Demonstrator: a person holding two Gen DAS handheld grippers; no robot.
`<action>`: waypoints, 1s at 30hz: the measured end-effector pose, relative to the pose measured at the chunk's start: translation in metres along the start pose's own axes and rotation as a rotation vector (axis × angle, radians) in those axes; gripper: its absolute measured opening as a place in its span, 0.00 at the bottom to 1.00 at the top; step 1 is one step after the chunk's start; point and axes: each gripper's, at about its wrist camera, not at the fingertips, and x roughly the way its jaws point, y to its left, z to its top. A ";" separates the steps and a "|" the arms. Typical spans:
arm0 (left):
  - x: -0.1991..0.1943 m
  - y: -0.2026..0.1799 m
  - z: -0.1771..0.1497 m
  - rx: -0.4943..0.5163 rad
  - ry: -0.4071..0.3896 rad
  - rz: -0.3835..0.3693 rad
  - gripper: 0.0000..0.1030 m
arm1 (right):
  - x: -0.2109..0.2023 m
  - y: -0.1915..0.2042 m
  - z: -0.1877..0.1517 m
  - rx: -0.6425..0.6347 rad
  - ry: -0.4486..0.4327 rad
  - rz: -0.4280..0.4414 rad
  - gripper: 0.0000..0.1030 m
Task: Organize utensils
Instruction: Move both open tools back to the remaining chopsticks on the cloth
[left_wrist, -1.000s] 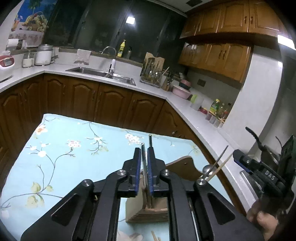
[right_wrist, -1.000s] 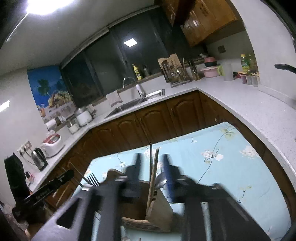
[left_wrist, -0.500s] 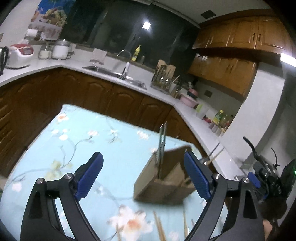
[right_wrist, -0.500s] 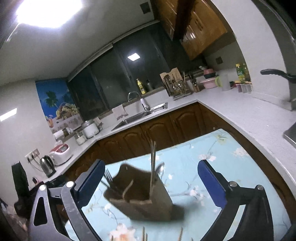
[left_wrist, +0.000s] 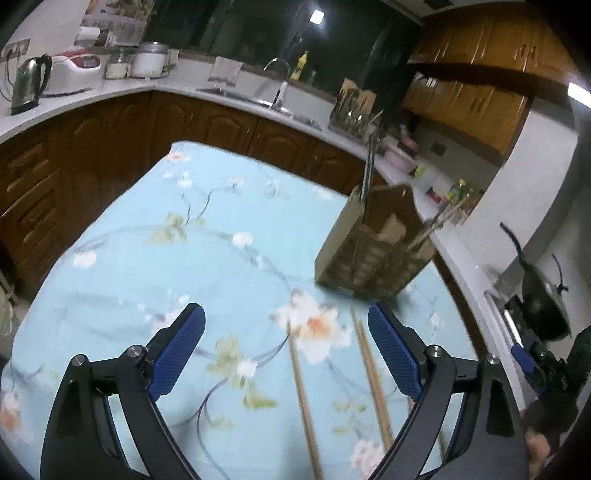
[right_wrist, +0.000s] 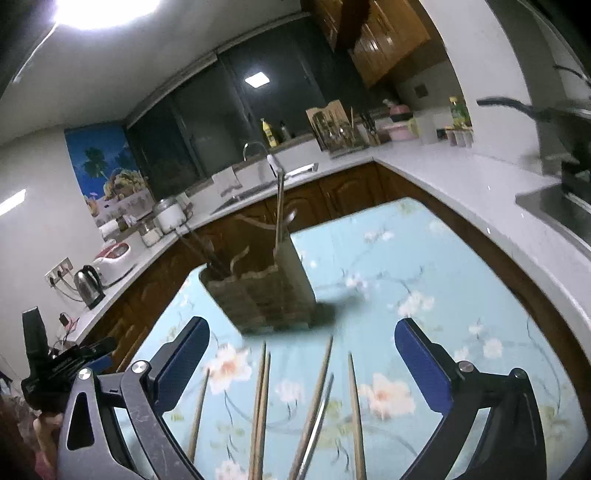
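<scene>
- Both tongs, left (left_wrist: 286, 350) and right (right_wrist: 301, 363), gape wide, empty, above loose chopsticks (right_wrist: 260, 398) (next pickups, likely).
- Wooden utensil holder (right_wrist: 258, 291) stands ready on the bench (left_wrist: 221, 258).

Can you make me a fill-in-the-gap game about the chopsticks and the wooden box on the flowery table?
1. Both the left gripper and the right gripper have their jaws ____.
2. The loose chopsticks lie flat on the ____ tablecloth.
3. The wooden holder stands ____ on the table.
4. In the right wrist view the chopsticks lie ____ to the camera than the holder.

Missing words: open; blue; upright; nearer
</scene>
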 end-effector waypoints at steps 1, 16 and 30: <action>0.000 0.001 -0.006 0.002 0.009 0.008 0.89 | -0.002 -0.001 -0.007 0.003 0.010 -0.005 0.98; 0.017 0.002 -0.048 0.035 0.116 0.044 0.89 | 0.017 0.002 -0.062 -0.025 0.150 -0.015 0.98; 0.039 -0.009 -0.042 0.069 0.172 0.053 0.89 | 0.042 0.011 -0.051 -0.045 0.196 -0.019 0.97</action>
